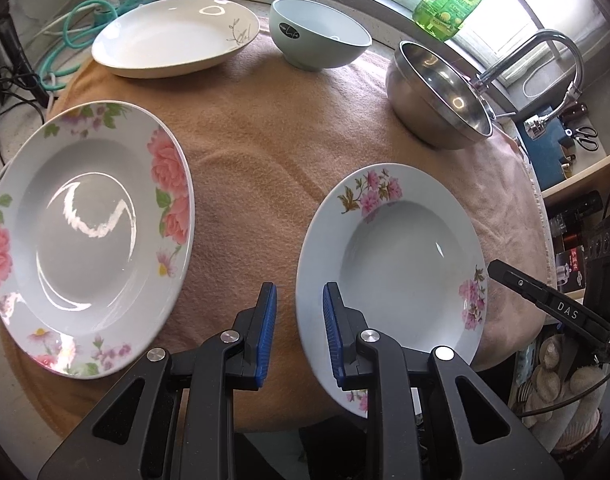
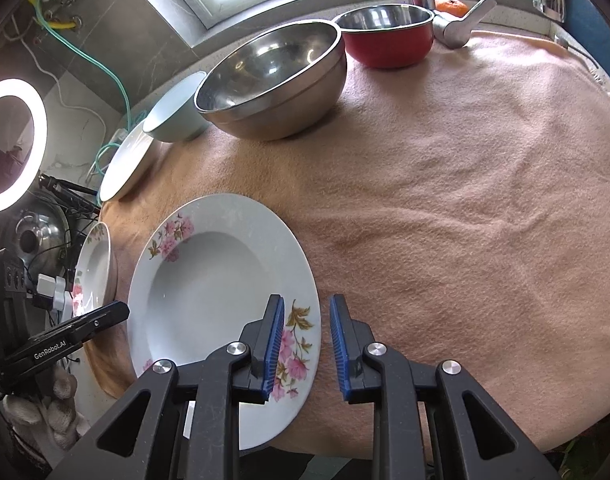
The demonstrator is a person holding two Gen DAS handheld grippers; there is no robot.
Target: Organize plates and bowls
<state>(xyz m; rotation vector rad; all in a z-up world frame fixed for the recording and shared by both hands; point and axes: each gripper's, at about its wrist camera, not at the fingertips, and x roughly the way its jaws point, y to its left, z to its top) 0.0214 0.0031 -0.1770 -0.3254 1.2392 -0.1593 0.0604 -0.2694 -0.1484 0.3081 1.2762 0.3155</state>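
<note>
A small-flowered white plate [image 1: 397, 268] [image 2: 221, 304] lies on the peach cloth. My left gripper [image 1: 299, 332] is open, straddling its left rim. My right gripper [image 2: 307, 348] is open, straddling its right rim. A big-rose plate [image 1: 89, 236] [image 2: 95, 264] lies to the left. A plain white plate [image 1: 173, 36] [image 2: 129, 164], a pale green bowl [image 1: 319, 32] [image 2: 177, 112] and a steel bowl [image 1: 437, 96] [image 2: 273, 76] stand at the back. A red pot [image 2: 389, 34] is behind the steel bowl.
The peach cloth [image 2: 465, 200] covers the counter. A faucet [image 1: 545, 60], a green soap bottle [image 1: 457, 0] and an orange [image 2: 451, 6] stand by the window. Cables and hoses [image 1: 85, 32] lie at the far left. A ring light [image 2: 13, 144] stands left of the counter.
</note>
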